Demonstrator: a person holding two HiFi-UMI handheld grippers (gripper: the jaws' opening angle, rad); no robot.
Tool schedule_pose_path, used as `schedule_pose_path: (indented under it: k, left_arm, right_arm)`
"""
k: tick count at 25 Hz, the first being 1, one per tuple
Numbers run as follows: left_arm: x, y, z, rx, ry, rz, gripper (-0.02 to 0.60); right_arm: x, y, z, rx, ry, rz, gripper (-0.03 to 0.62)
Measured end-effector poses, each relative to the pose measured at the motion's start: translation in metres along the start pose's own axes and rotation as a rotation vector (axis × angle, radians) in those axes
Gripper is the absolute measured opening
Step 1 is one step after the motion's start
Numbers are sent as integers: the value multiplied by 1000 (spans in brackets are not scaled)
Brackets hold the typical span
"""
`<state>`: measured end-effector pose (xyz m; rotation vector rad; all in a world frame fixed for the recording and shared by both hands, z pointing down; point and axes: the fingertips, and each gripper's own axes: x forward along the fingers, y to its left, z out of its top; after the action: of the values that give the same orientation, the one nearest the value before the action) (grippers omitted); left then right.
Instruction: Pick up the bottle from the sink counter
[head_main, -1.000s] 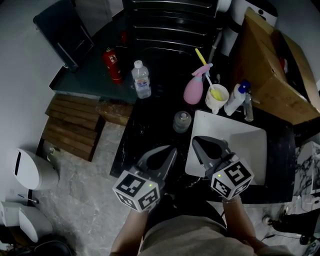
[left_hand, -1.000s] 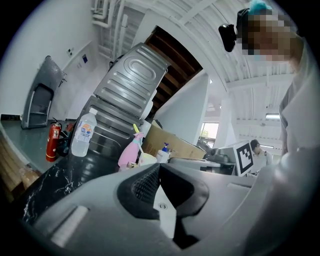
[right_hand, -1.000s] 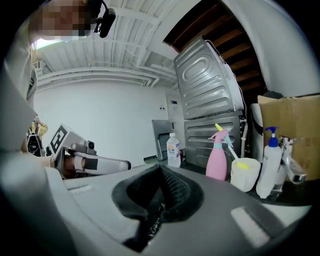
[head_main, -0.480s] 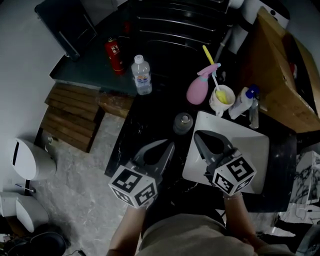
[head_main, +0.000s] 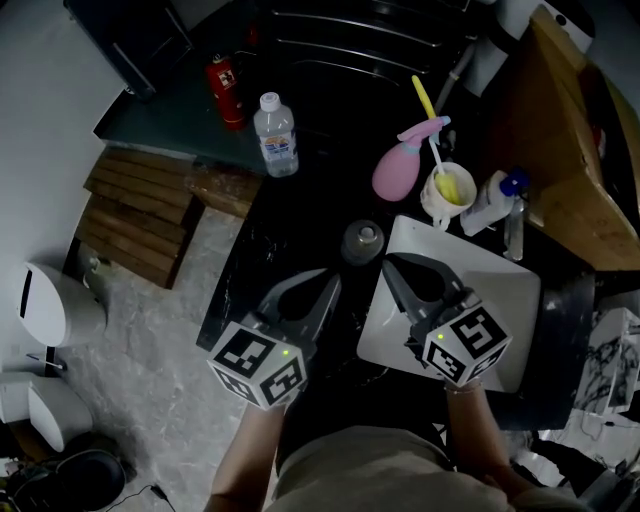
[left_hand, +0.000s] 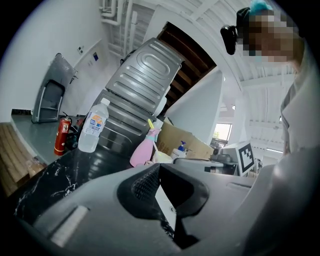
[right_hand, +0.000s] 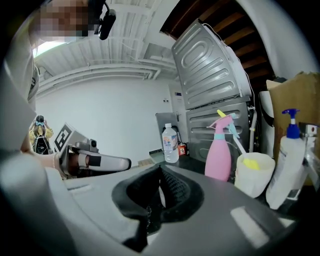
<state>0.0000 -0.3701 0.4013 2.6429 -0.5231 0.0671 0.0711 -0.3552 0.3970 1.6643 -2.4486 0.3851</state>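
A clear water bottle (head_main: 275, 135) with a white cap and a label stands upright at the far left of the black counter (head_main: 300, 215). It also shows in the left gripper view as the bottle (left_hand: 94, 132) and in the right gripper view as the bottle (right_hand: 170, 144). My left gripper (head_main: 333, 281) hovers over the counter's near part, shut and empty, well short of the bottle. My right gripper (head_main: 389, 264) is over the white sink's (head_main: 500, 300) near left corner, also shut with nothing in it.
A small lidded jar (head_main: 362, 242) stands just ahead of both grippers. A pink spray bottle (head_main: 400, 168), a white cup with a yellow brush (head_main: 447, 193) and a white pump bottle (head_main: 488, 203) line the back right. A red fire extinguisher (head_main: 224, 90) stands left of the bottle.
The head view has drifted a little, so the counter things sit slightly higher in the frame. Both grippers stay shut side by side; the bottle has not moved.
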Motion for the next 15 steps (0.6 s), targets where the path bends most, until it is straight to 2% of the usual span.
schedule_pose_path:
  k: [15]
  left_arm:
    - [23,12,-20,-47,40,-5,6]
  right_arm:
    - [11,-19,-19,24,35,14,3]
